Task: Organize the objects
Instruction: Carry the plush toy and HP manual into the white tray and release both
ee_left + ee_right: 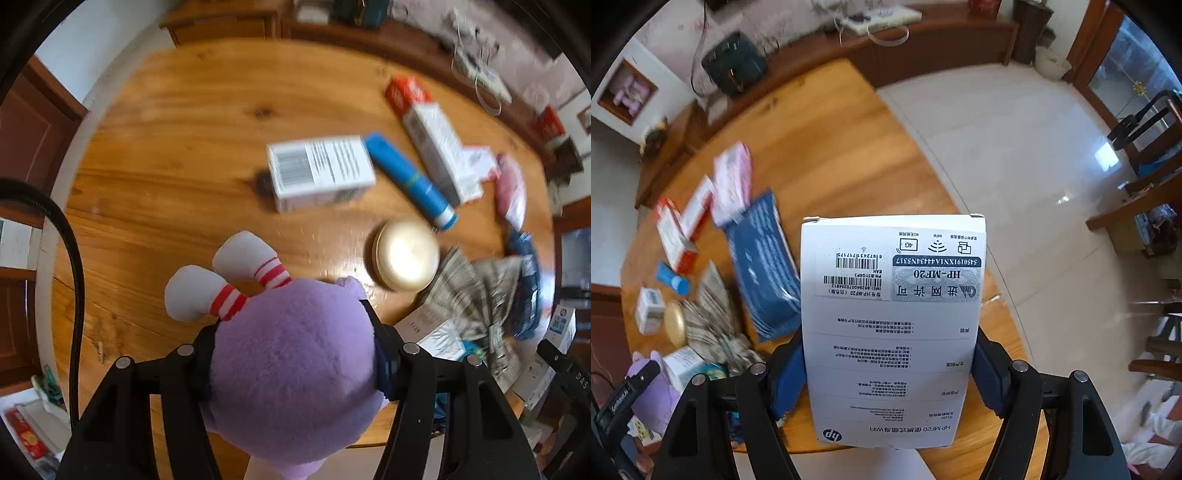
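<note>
beyond white box (892,332), bare table edge (1008,295)

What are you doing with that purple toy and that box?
A person is tidying a wooden table with a gripper in each hand. The left gripper is clamped on a fluffy purple plush toy with white, red-striped feet. The right gripper holds a flat white HP box with barcodes above the table's edge. Other things lie on the table: a white barcode carton, a blue tube, and a round cream-coloured tin.
</note>
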The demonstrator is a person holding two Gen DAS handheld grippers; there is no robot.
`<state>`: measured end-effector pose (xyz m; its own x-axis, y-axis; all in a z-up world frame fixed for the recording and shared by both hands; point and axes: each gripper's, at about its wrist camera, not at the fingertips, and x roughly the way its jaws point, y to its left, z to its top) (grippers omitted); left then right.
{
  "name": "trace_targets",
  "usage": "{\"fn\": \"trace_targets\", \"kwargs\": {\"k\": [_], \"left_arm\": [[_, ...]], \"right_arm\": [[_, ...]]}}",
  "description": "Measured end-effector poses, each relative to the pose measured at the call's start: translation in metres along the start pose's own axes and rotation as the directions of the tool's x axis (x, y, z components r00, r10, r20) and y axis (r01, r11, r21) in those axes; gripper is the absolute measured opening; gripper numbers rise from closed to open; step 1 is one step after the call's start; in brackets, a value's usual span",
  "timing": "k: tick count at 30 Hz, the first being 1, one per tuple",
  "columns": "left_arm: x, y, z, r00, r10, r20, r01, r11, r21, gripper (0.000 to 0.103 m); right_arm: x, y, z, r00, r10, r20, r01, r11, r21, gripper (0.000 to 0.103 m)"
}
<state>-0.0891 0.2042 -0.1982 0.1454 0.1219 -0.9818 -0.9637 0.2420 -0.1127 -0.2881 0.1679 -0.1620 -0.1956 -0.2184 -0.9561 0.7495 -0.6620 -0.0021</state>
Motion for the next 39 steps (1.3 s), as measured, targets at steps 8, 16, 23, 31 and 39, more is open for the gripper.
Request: {"fn": "trace_targets", "kwargs": {"k": [8,16,23,31,39], "left_arm": [[-0.071,0.051,-0.008,0.973,-0.003,0.231,0.017,0.998,-0.060,0.065],[-0.115,0.032,-0.007,0.935,-0.006,0.354,0.020,0.999,-0.036,0.065],[-0.167,0.019,-0.051,0.920,-0.048,0.389,0.042,0.999,0.024,0.065],[-0.190,0.005,-0.107,0.920,-0.086,0.383,0.052,0.994,0.100,0.066],[-0.178,-0.001,-0.148,0.937,-0.089,0.338,0.040,0.988,0.149,0.066]], "right_arm": [[-0.050,-0.005,0.000,0.982,0.084,0.171,-0.084,0.996,-0.009,0.077],[-0.130,0.012,-0.037,0.959,0.156,0.237,-0.121,0.981,-0.155,0.077],[-0.182,0.028,-0.087,0.942,0.201,0.270,-0.117,0.947,-0.299,0.077],[-0.211,0.037,-0.149,0.938,0.248,0.241,-0.130,0.900,-0.417,0.077],[-0.194,0.029,-0.192,0.959,0.226,0.171,-0.130,0.886,-0.445,0.078]]}}
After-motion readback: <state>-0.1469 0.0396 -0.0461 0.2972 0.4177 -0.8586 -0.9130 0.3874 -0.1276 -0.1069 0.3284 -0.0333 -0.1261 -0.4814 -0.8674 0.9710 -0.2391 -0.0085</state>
